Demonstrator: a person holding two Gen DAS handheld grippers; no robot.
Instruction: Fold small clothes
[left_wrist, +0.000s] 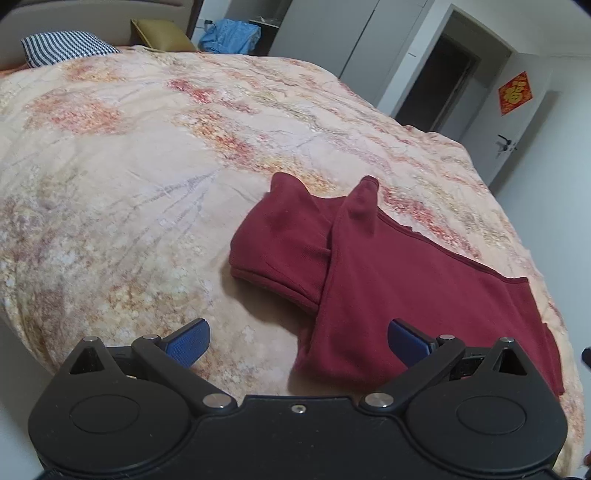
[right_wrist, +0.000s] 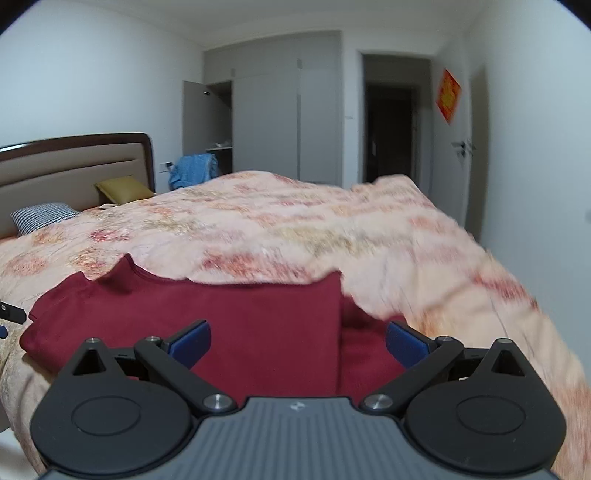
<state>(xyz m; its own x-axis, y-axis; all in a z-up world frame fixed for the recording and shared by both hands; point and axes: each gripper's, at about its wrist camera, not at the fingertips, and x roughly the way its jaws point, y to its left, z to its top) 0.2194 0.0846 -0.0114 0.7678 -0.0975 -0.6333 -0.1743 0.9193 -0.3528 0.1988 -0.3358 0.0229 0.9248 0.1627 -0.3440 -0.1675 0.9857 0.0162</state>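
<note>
Dark red garment (left_wrist: 388, 266) lay partly folded on floral quilt (left_wrist: 129, 155) of bed, near its close edge, sleeve (left_wrist: 280, 243) doubled over body. Left gripper (left_wrist: 298, 341) fingers spread wide, grasping nothing, above garment edge. Right gripper (right_wrist: 298, 341) fingers likewise released over red cloth (right_wrist: 221, 325). Striped pillow (left_wrist: 62, 46) and olive cushion (left_wrist: 159, 33) by headboard (right_wrist: 74, 166).
</note>
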